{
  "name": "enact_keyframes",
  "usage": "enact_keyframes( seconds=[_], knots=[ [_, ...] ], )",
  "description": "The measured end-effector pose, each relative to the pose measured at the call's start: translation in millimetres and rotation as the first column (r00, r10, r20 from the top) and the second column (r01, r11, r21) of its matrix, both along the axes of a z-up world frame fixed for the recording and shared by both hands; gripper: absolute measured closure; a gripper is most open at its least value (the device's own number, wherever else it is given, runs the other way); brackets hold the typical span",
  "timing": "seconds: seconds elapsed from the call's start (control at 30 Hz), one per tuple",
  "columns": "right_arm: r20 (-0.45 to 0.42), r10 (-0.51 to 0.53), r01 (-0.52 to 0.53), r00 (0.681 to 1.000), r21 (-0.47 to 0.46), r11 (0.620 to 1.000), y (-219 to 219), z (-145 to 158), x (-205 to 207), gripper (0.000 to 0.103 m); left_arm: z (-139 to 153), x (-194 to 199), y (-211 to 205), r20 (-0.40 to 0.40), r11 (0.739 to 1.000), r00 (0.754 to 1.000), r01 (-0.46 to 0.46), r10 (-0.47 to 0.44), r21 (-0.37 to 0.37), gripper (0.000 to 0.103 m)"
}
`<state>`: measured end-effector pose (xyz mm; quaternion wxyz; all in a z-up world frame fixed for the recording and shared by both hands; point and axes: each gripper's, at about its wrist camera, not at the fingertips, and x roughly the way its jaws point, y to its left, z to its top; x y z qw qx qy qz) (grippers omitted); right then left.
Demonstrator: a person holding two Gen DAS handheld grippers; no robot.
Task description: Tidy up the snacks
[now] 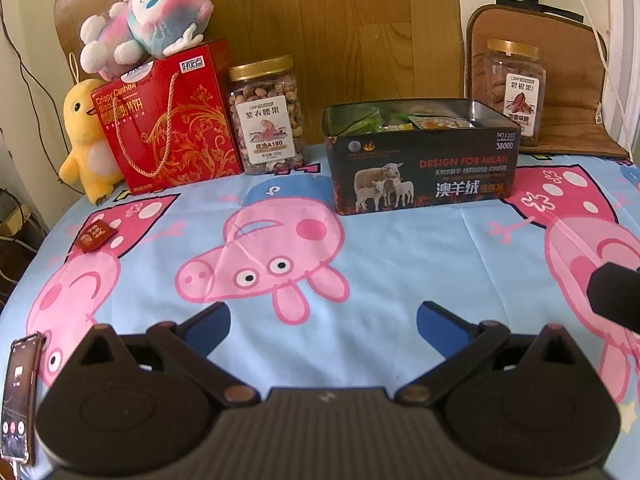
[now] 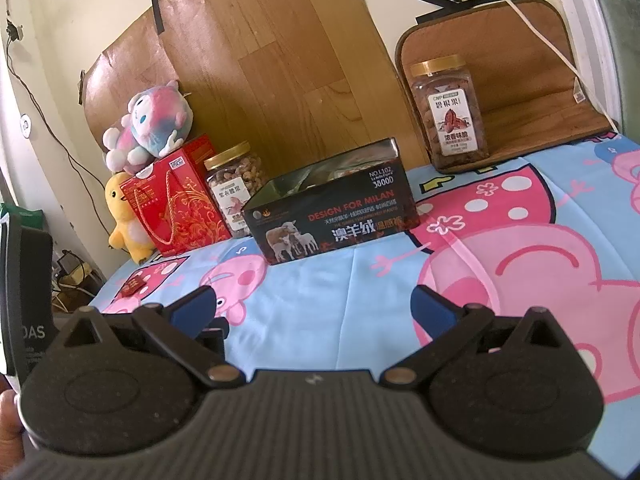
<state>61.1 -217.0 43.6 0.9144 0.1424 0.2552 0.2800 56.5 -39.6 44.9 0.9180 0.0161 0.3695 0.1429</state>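
Note:
A black tin box (image 1: 424,168) with sheep pictures stands open at the back of the table, holding several snack packets (image 1: 436,122); it also shows in the right wrist view (image 2: 332,216). A small red snack packet (image 1: 95,236) lies alone on the cloth at the left, and it is also in the right wrist view (image 2: 134,286). My left gripper (image 1: 323,322) is open and empty, low over the cloth in front of the box. My right gripper (image 2: 314,306) is open and empty, to the right of the left one.
A red gift bag (image 1: 172,120), a nut jar (image 1: 268,116), a yellow plush (image 1: 86,136) and a pink plush (image 1: 148,16) stand back left. A second jar (image 1: 514,88) stands on a brown mat back right. A phone (image 1: 20,396) lies front left.

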Motion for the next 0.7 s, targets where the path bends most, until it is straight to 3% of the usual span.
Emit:
enact_keyframes(
  seconds=[0.7],
  knots=[
    [-0.015,0.011,-0.012,1.000,-0.033,0.999,7.4,-2.9,-1.7,0.000,-0.5,-5.3,8.3,0.006,1.000,1.000,-0.006,0.006,-0.028,0.000]
  ],
)
